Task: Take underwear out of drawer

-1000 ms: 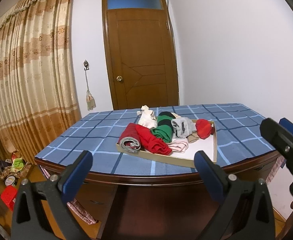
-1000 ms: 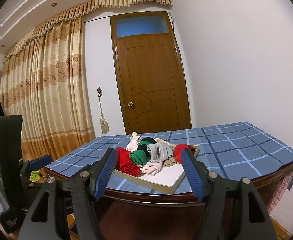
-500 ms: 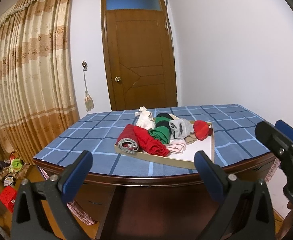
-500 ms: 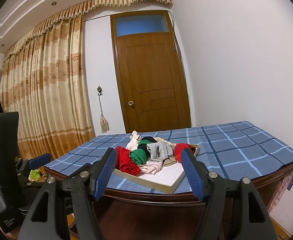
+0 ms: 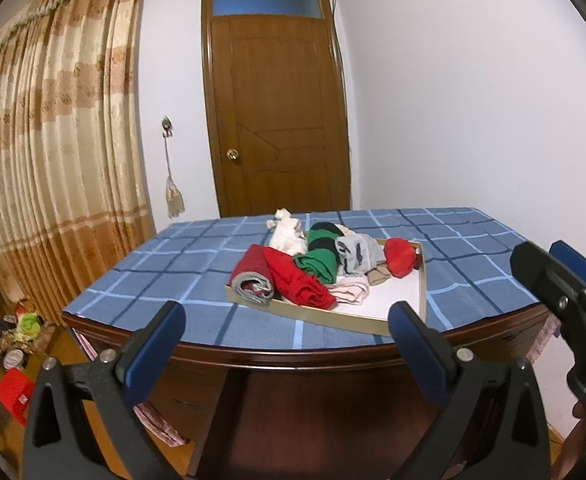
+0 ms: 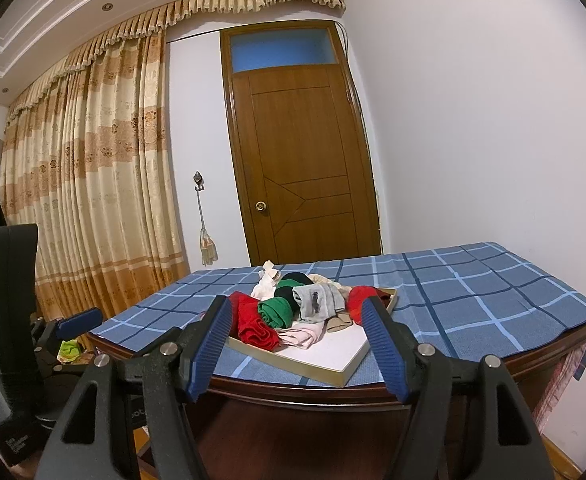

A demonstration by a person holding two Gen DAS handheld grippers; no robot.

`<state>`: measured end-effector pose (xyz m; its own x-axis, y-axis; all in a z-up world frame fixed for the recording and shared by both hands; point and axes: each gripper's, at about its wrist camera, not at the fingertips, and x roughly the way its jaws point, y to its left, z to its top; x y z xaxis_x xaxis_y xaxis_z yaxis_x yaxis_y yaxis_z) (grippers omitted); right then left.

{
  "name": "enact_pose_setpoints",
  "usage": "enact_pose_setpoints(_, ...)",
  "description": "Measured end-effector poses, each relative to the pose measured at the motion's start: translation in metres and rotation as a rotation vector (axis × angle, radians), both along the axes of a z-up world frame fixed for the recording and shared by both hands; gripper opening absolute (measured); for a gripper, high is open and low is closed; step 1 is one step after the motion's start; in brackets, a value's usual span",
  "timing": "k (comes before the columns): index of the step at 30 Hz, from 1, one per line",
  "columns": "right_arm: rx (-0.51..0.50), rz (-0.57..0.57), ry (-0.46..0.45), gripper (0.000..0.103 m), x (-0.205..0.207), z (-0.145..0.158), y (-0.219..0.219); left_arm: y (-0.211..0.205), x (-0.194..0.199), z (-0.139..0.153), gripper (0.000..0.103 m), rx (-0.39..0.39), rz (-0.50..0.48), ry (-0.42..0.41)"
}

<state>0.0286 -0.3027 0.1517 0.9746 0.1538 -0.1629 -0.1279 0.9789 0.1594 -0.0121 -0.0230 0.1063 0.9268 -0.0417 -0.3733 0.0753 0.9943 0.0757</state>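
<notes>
Where the blue checked cloth [image 5: 197, 264] covers the dark wooden worktop [image 5: 293, 360], a shallow drawer [image 5: 345, 316] sits near the front edge, lifted out and lying flat on the cloth. Heaped inside it is the underwear [image 5: 317, 266]: red, green, grey, white and pale pink pieces, piled toward the far left end, leaving the white bottom bare at the near right. Behind stand a brown door [image 6: 297, 160], a white wall [image 6: 473, 120] and long beige curtains [image 6: 89, 184]; clutter lies on the floor [image 5: 17, 332] at the left. The left gripper [image 5: 287, 330] hangs in front of the worktop edge, level, its fingers [image 5: 155, 338] spread wide and holding nothing. The right gripper [image 6: 295, 350] is beside it, just short of the drawer, fingers [image 6: 385, 350] likewise apart and empty.
</notes>
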Motion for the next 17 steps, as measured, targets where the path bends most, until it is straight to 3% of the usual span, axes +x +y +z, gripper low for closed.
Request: enact_pose_setpoints(17, 0.014, -0.014, 0.034, 0.07, 0.004, -0.007, 0.0, 0.009, 0.008, -0.011, 0.103, -0.051, -0.003, 0.052)
